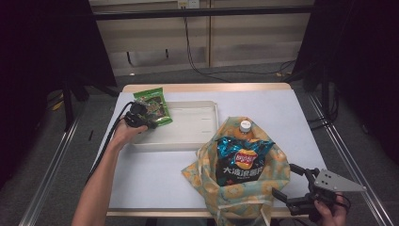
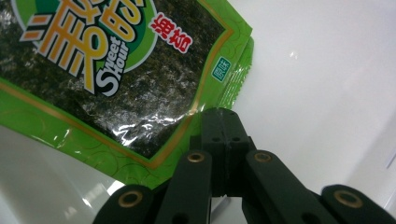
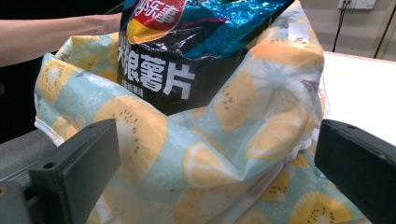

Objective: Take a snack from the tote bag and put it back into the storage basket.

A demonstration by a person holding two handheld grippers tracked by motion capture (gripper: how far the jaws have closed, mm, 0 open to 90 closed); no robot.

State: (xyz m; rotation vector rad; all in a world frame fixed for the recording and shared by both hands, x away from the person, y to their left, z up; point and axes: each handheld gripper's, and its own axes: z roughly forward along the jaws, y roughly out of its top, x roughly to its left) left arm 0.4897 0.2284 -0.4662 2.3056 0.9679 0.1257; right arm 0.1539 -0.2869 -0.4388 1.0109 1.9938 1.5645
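We hold a flat green foil packet of seaweed snack (image 2: 116,79) with the left gripper (image 1: 141,118), its black fingers (image 2: 224,135) pressed together on the packet's lower corner, so the packet hangs ahead of and above the fingertips and tilts over the shallow white plastic tray (image 1: 197,134) that lies just beyond them. Pinching a corner seems chosen to keep the flat face free, so that it can be laid down in the tray without the fingers getting trapped beneath it. The right gripper (image 1: 294,186) waits with its fingers (image 3: 79,158) spread wide and nothing between them, close in front of the cloth bag printed with orange and kiwi slices on pale blue (image 3: 219,140); we judge it stands ready to steady the bag's soft side. Past those fingers, inside the bag, stand a black and blue crisp packet (image 1: 242,162) and an orange drink bottle with a white cap (image 1: 245,127), upright because the cloth walls prop them. The counter (image 1: 155,179) is pale with a wooden edge, and around it the room is dim, with dark curtains at both sides, a grey floor and cables trailing along the far wall.
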